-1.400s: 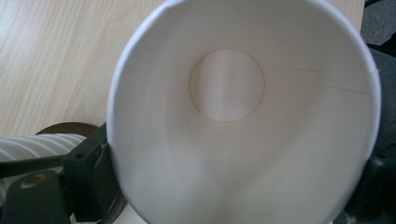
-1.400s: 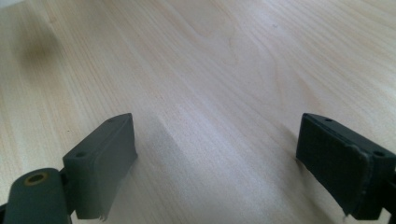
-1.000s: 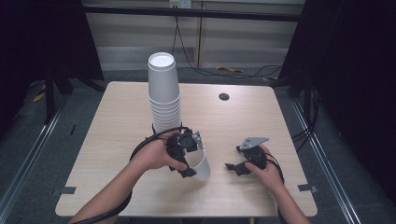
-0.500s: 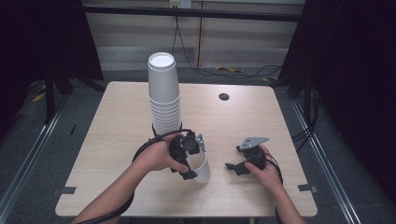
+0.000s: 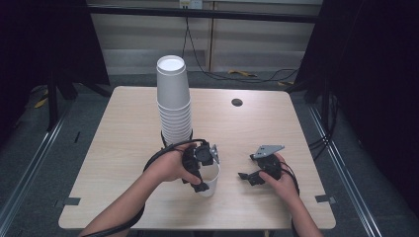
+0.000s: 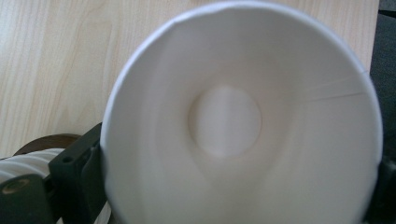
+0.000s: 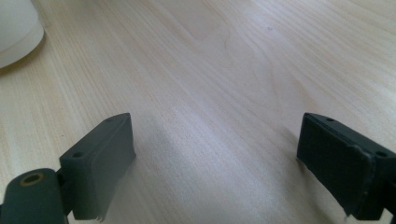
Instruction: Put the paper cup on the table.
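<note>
While my left gripper (image 5: 203, 173) is straddling a single paper cup (image 5: 211, 180) at the table's (image 5: 123, 143) near middle, just in front of the cup stack (image 5: 174, 98), its jaws have been opening, pads seemingly still touching. I'm resting my right gripper (image 5: 254, 174) nearby, jaws spread and empty.

In the left gripper view we see the white paper cup (image 6: 240, 121) cut off by the bottom edge, and it hides most of the left gripper (image 6: 233, 196): one jaw shows at its left side, a sliver of the other at the right edge, so we cannot tell whether the pads press on it. The stack of cups (image 6: 28, 161) is clipped at the lower left corner. In the right gripper view a cup base (image 7: 16, 28) is cut off at the top left corner. From above, the dark round mark (image 5: 236, 102) near the table's far edge is too small to identify.
</note>
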### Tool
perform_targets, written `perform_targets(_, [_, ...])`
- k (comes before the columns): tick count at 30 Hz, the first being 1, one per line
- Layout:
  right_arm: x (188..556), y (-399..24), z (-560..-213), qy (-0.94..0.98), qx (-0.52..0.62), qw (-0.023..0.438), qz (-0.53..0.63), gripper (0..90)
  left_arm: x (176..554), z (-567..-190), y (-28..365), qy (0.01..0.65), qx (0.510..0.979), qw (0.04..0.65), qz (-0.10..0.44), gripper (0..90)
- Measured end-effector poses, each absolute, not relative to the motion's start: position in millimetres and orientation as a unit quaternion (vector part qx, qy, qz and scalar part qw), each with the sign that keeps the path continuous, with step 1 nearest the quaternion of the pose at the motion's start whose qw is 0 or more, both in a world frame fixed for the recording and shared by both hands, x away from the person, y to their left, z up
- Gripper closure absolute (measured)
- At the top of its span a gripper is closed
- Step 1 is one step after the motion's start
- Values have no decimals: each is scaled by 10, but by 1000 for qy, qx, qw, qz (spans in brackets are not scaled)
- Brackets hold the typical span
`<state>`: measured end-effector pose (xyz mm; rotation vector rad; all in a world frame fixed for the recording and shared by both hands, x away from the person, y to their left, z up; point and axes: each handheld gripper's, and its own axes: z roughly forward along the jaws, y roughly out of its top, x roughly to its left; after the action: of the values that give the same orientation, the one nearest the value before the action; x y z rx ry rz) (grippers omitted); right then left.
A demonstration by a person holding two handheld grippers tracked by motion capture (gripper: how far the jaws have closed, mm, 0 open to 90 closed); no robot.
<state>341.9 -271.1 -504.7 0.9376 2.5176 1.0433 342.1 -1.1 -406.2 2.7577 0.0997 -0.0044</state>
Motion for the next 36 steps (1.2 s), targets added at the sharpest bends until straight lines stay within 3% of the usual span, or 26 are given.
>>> perform_targets(36, [3419, -2713, -5046, 867, 322, 128, 359, 105, 3416, -4169, 211, 53, 963, 262, -15, 38])
